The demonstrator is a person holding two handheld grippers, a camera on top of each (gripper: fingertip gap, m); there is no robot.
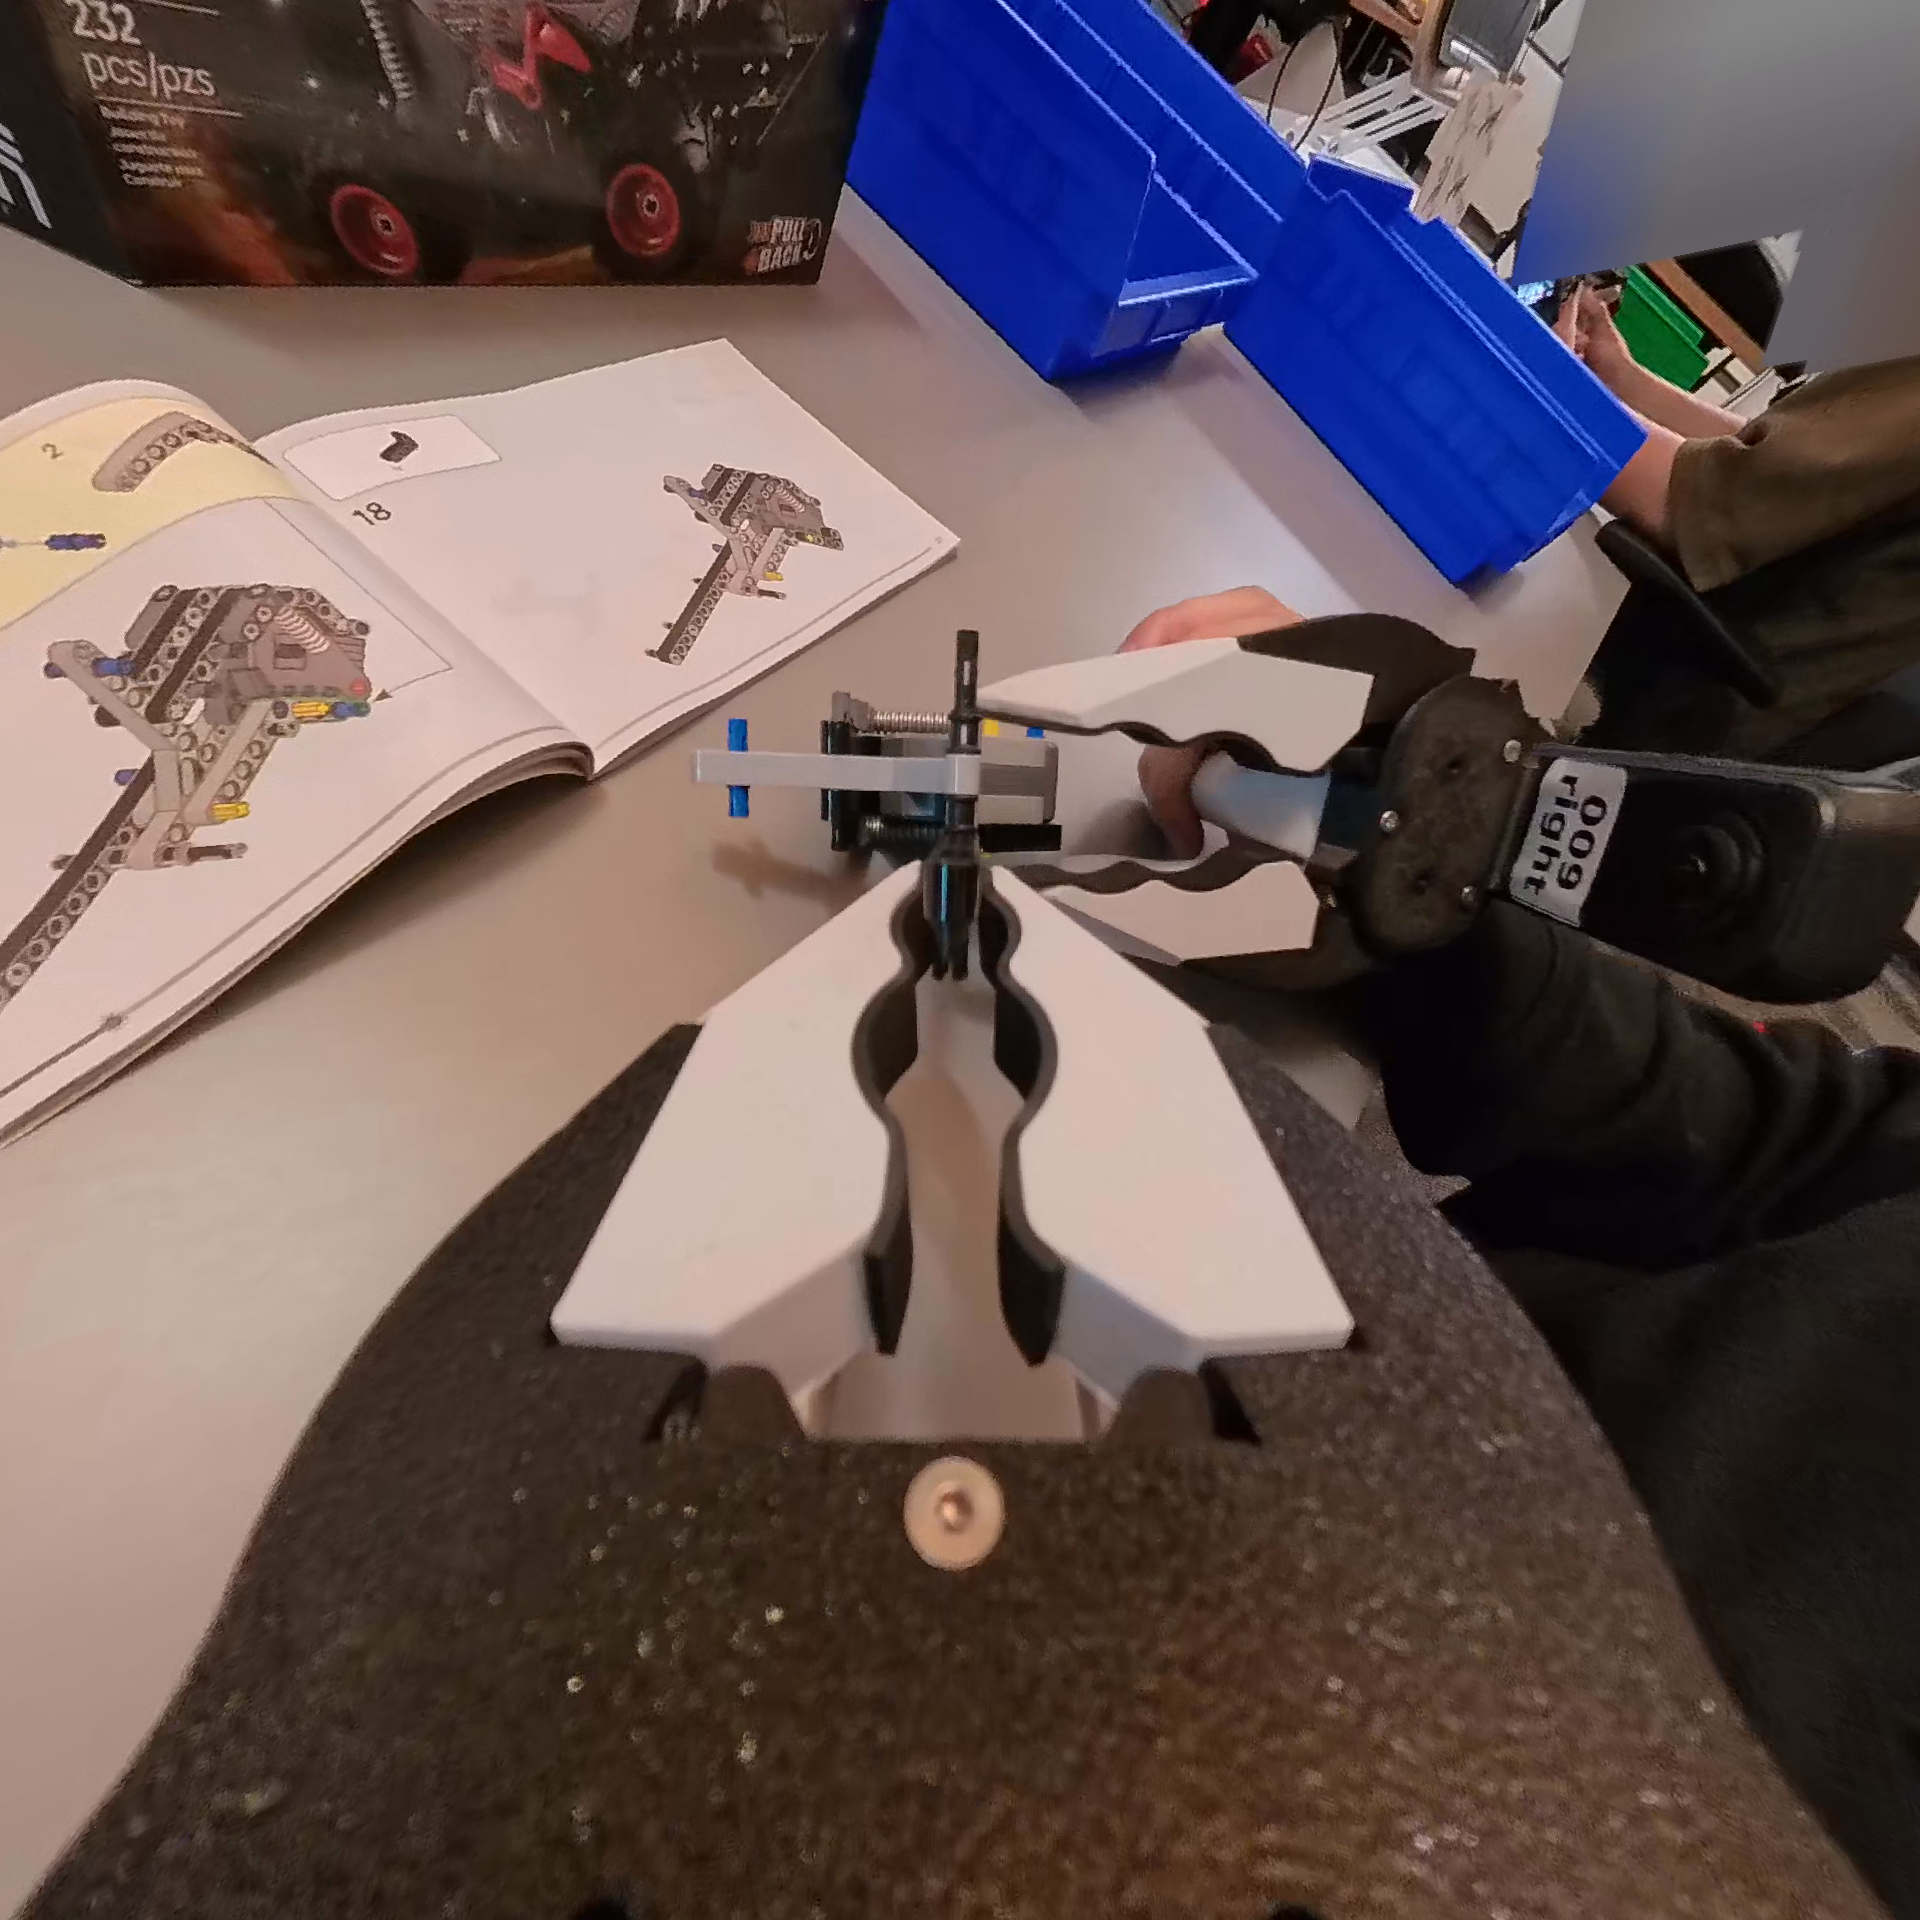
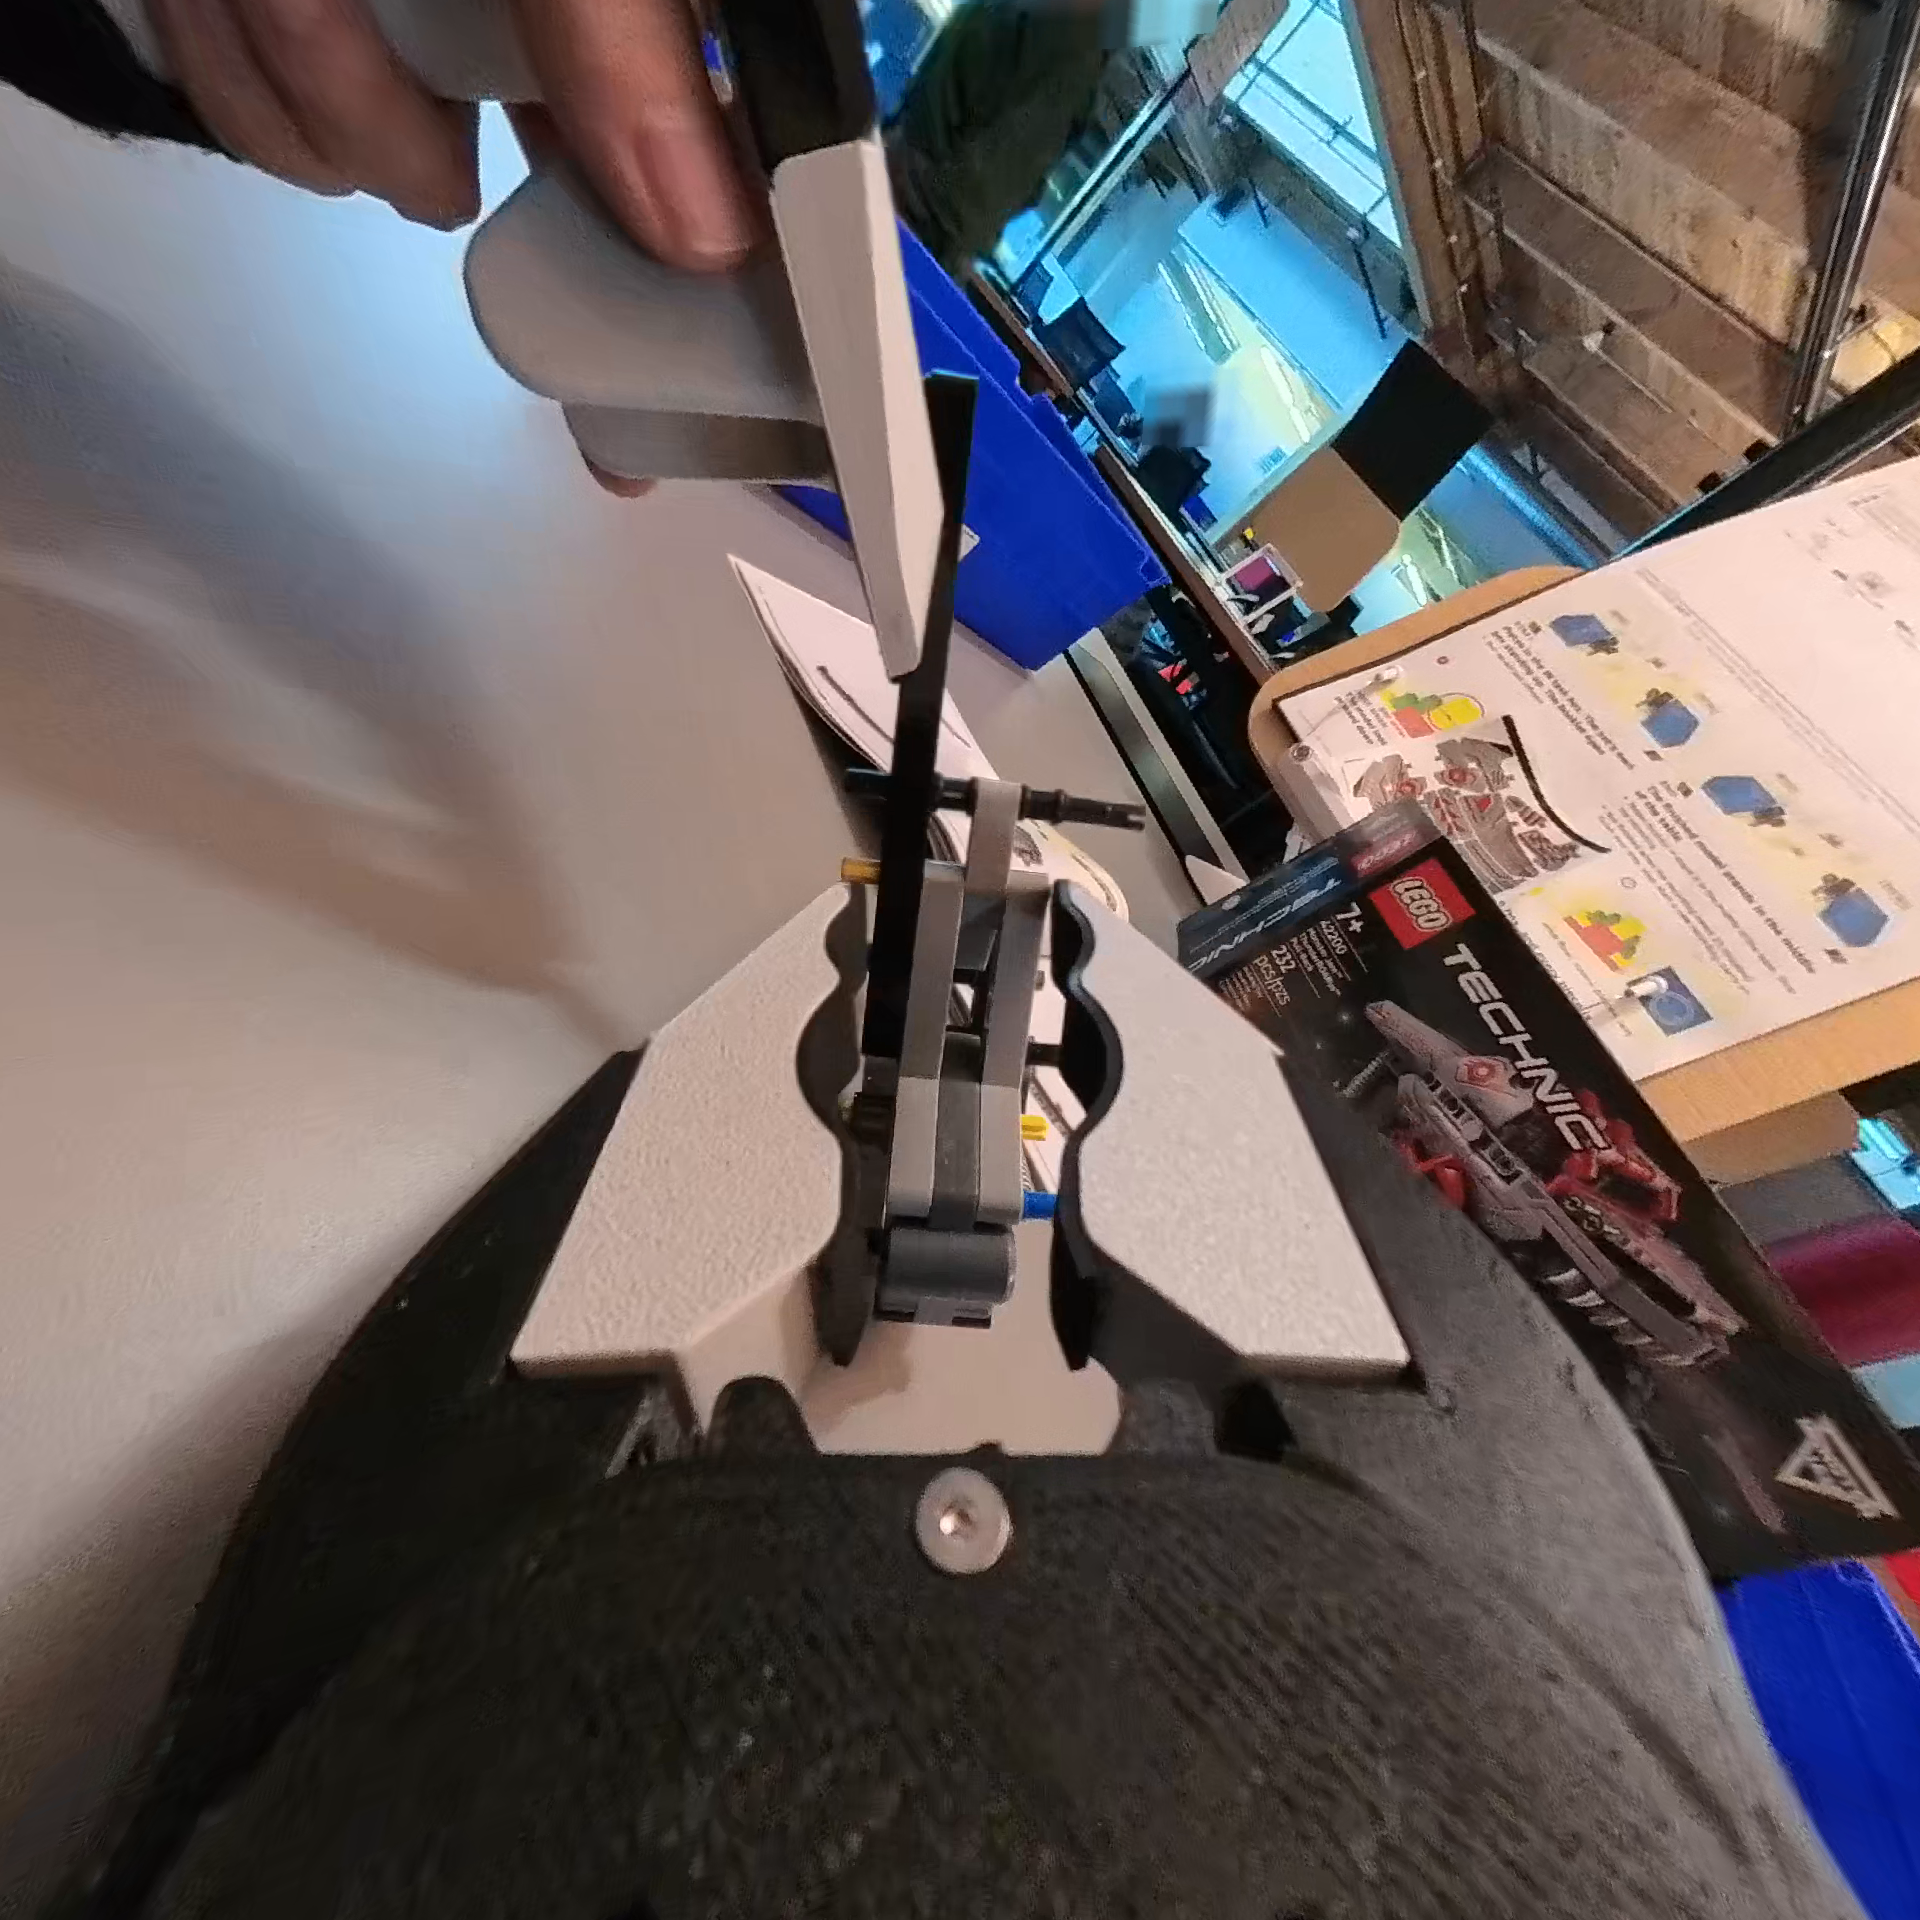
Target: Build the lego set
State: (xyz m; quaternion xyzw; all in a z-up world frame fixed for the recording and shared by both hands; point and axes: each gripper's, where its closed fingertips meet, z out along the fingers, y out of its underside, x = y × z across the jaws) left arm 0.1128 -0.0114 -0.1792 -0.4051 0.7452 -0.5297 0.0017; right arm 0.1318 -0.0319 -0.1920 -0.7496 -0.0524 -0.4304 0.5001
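Observation:
A small grey Lego assembly [image 1: 914, 769] with springs, black axles and a blue pin is held above the grey table [image 1: 312, 1195]. My right gripper [image 1: 1003, 787] reaches in from the right and is shut on the assembly's grey body [image 2: 951, 1132]; its own view shows its fingertips [image 2: 1164, 1070] on either side of the body. My left gripper [image 1: 951, 896] is shut on a long black beam [image 1: 951, 920], seen end-on, that lies along the assembly's side. In the right wrist view the beam [image 2: 914, 727] runs up beside one left finger [image 2: 852, 416].
An open instruction booklet [image 1: 416, 623] lies at left, the Lego box [image 1: 416, 135] behind it, blue bins [image 1: 1195, 260] at the back right. Another person's arm [image 1: 1787, 488] is at far right. The right view shows the box [image 2: 1507, 1091] and a board with a sheet [image 2: 1714, 779].

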